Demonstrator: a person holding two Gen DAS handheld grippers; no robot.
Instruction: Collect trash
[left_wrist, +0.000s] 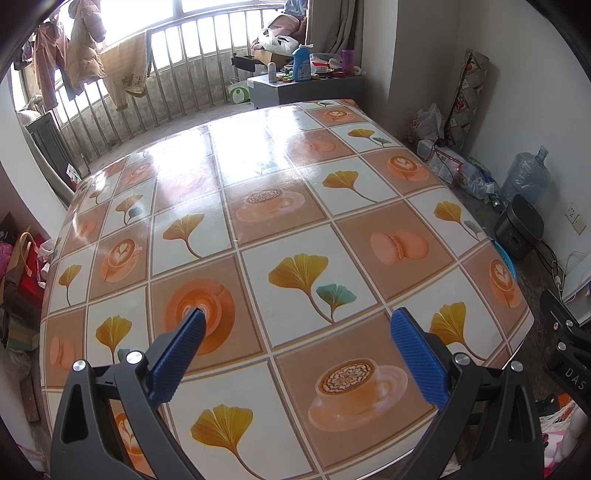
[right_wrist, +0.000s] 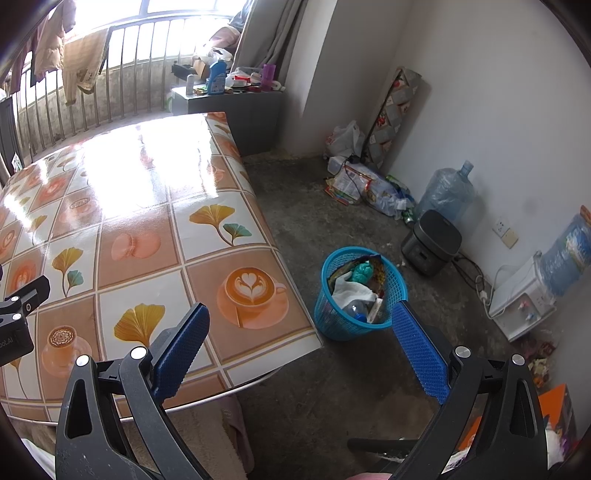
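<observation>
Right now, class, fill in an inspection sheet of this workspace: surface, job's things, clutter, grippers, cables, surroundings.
Surface: table under a glossy patterned cover; nothing seen on it.
Job's things: blue basket on the floor beside the table, holding trash.
Clutter: bags and wrappers against the wall.
Grippers: left gripper and right gripper both open, holding nothing.
Cables: cords on the floor by the wall.
Surroundings: water jug, black cooker, window railing.

Orange-white tablecloth (left_wrist: 295, 229), ginkgo-coffee squares; blue basket (right_wrist: 334, 321); blue fingers (right_wrist: 421, 350).
</observation>
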